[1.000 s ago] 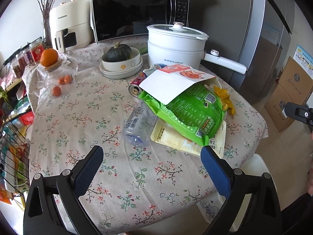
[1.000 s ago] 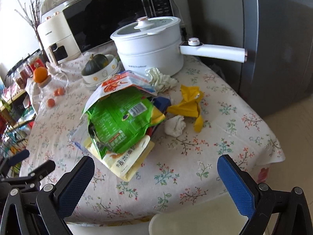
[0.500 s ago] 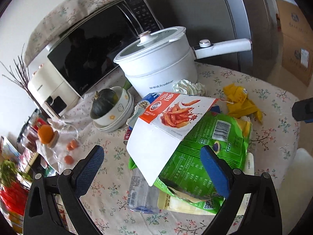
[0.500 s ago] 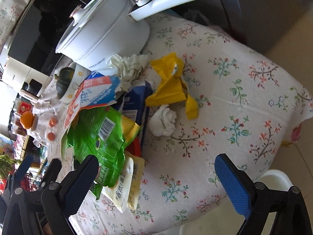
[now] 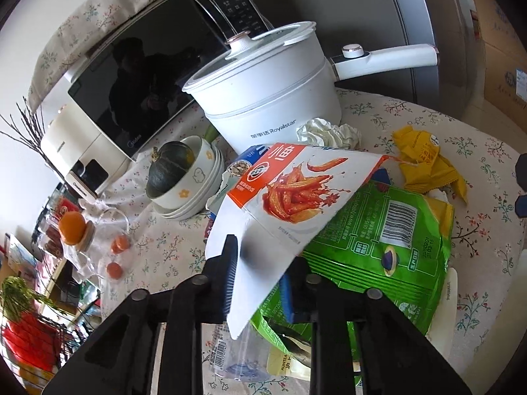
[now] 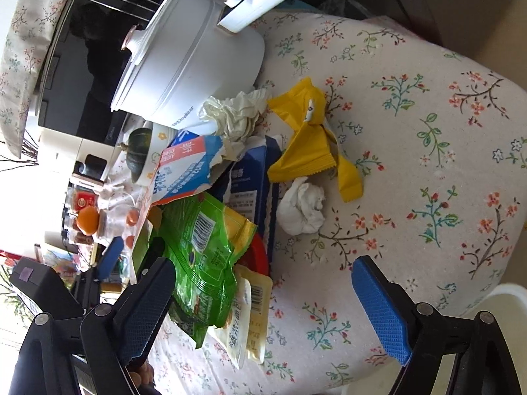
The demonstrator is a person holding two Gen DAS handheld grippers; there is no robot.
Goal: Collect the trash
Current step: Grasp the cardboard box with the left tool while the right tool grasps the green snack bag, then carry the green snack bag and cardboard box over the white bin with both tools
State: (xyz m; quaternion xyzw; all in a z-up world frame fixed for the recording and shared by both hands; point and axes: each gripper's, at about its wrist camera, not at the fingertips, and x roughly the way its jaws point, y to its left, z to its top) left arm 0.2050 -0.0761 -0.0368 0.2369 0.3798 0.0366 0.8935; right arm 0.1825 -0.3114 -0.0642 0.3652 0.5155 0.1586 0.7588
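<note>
A pile of trash lies on the floral tablecloth. On top of it is a white carton with an orange snack print, over a green snack bag. My left gripper is closing, and its pads press on the carton's white flap. My right gripper stands wide, its jaws closing slowly. The green bag and a pale yellow packet lie between its fingers, untouched. A yellow wrapper, a crumpled tissue and a blue box lie beyond.
A white electric pot with a long handle stands behind the pile, in front of a microwave. Stacked bowls holding a green pumpkin sit to the left, near an orange. A clear bottle lies under the pile.
My left jaws went from wide open to closed on the carton's flap. Both grippers rolled and moved in closer to the pile. The right jaws narrowed a little.
</note>
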